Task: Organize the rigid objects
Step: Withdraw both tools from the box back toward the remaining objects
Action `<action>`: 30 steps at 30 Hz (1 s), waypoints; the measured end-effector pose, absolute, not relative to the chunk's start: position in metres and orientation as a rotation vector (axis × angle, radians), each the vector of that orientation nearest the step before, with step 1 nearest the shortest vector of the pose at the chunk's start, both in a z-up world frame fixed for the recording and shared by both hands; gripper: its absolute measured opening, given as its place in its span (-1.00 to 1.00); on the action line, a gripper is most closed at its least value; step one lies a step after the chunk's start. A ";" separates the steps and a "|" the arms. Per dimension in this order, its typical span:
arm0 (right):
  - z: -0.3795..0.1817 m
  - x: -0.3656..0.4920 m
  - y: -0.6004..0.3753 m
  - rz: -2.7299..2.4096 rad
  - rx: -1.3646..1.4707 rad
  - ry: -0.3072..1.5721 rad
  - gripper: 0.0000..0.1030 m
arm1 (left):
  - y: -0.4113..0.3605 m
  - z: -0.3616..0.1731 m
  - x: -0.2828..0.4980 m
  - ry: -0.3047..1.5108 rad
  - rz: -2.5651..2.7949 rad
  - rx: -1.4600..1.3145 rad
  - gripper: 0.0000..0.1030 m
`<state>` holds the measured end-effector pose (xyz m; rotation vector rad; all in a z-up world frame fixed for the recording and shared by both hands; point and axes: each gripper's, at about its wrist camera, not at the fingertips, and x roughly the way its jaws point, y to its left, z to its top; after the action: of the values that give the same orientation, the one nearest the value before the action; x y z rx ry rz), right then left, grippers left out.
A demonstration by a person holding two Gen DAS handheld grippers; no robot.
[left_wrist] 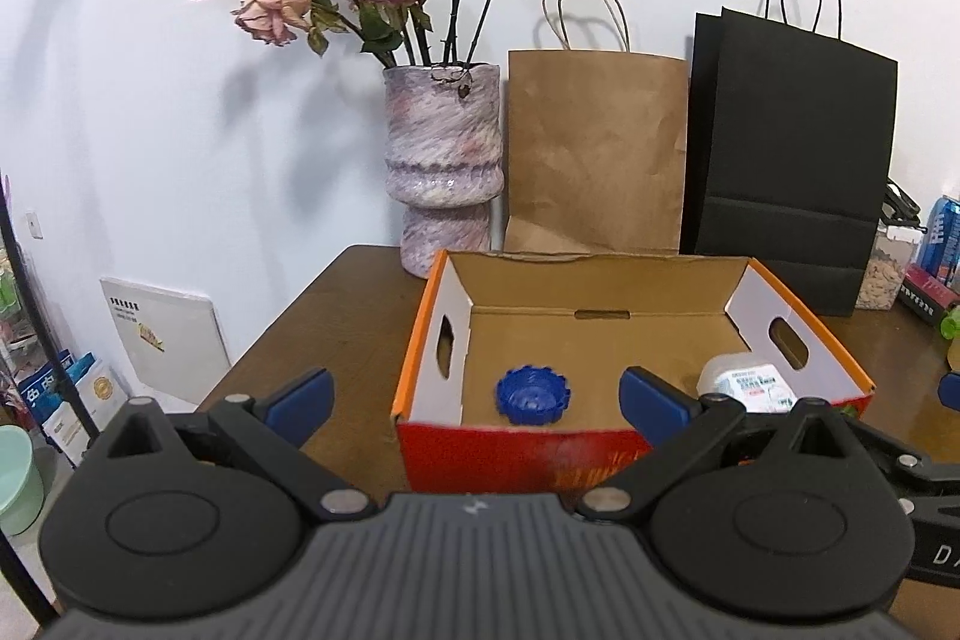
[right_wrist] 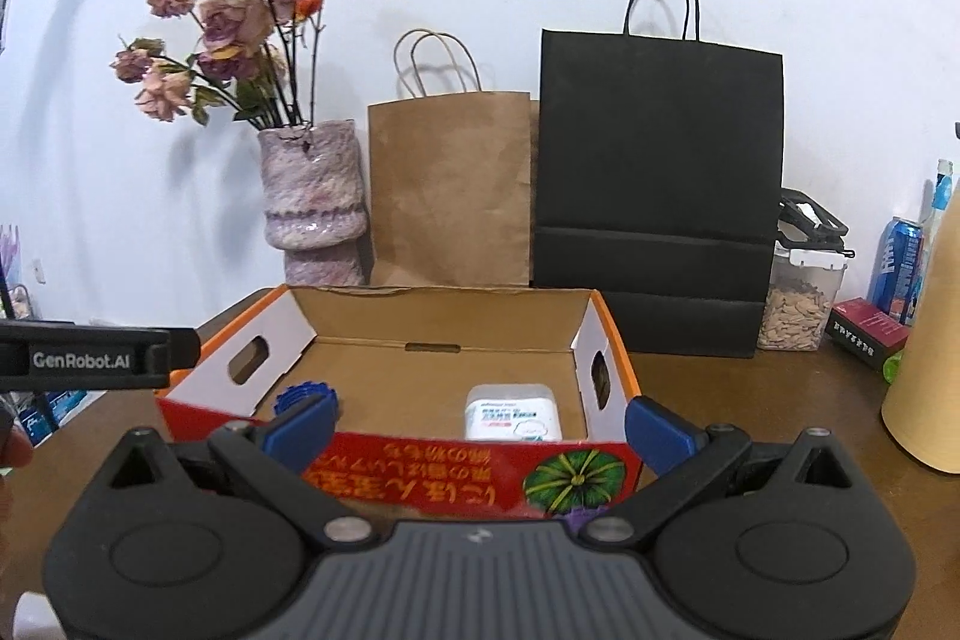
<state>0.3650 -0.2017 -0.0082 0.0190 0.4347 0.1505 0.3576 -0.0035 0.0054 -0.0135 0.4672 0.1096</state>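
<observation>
An open cardboard box (left_wrist: 798, 298) with orange rim and red front stands on the brown table; it also shows in the right wrist view (right_wrist: 612, 334). Inside lie a blue scalloped cap (left_wrist: 532, 394), partly hidden in the right wrist view (right_wrist: 300, 394), and a white labelled container (left_wrist: 750, 385), also in the right wrist view (right_wrist: 513, 413). My left gripper (left_wrist: 477, 403) is open and empty, just in front of the box. My right gripper (right_wrist: 480, 430) is open and empty at the box's front wall.
A purple vase (left_wrist: 442, 166) of dried roses, a brown paper bag (left_wrist: 597, 148) and a black paper bag (left_wrist: 792, 148) stand behind the box. A jar of seeds (right_wrist: 798, 304), a blue can (right_wrist: 897, 268) and a tan cylinder (right_wrist: 930, 370) are at right.
</observation>
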 end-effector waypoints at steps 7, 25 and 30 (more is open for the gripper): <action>-0.008 0.333 -0.193 0.174 0.010 0.444 1.00 | 0.005 0.007 0.326 0.474 0.118 -0.013 1.00; -0.017 0.262 -0.182 0.222 -0.008 0.482 1.00 | 0.024 -0.001 0.257 0.504 0.143 -0.012 1.00; -0.021 0.251 -0.179 0.237 -0.014 0.496 1.00 | 0.028 -0.006 0.243 0.515 0.145 -0.009 1.00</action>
<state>0.2507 -0.1785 -0.0206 -0.0141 0.4960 0.2374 0.2434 0.0284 -0.0064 -0.0088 0.5153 0.1449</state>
